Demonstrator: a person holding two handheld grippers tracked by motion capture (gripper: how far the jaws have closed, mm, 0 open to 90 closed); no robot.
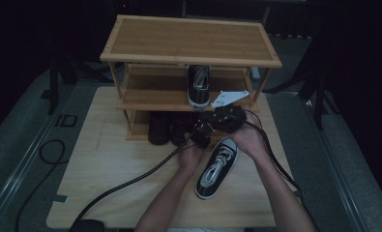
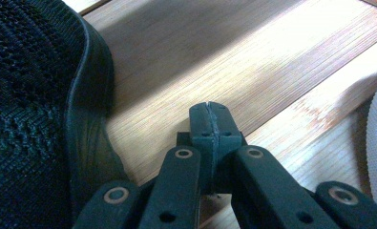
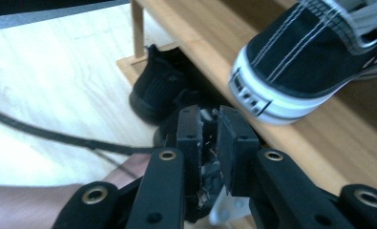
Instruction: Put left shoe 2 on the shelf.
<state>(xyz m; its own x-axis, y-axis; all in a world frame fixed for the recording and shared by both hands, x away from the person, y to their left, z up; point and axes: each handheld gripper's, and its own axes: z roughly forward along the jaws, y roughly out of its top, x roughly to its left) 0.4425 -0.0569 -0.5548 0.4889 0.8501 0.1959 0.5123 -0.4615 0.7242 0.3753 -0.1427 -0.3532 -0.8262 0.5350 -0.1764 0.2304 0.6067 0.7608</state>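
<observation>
While both forearms reach in from six o'clock in the high view, the hands meet just in front of the rack [image 1: 191, 39], above the tabletop [image 1: 106, 159]. The left hand-held gripper [image 1: 200, 138] sits at about eleven o'clock from the sneaker [image 1: 217, 167], its hand curled beside the toe; in the left gripper view its jaws are pressed together with nothing between them, low over a wooden board, a black mesh shoe [image 2: 38, 105] at nine o'clock. The right hand-held gripper [image 1: 226, 117] is at twelve o'clock from the sneaker, wrist bent inward. In the right gripper view its jaws stand a narrow gap apart, empty, aimed at a black shoe [image 3: 157, 93] on the bottom shelf, with a second sneaker [image 3: 315, 52] on the middle shelf at one o'clock. The sneaker lies on the tabletop between the hands, toe toward the rack, laces up.
</observation>
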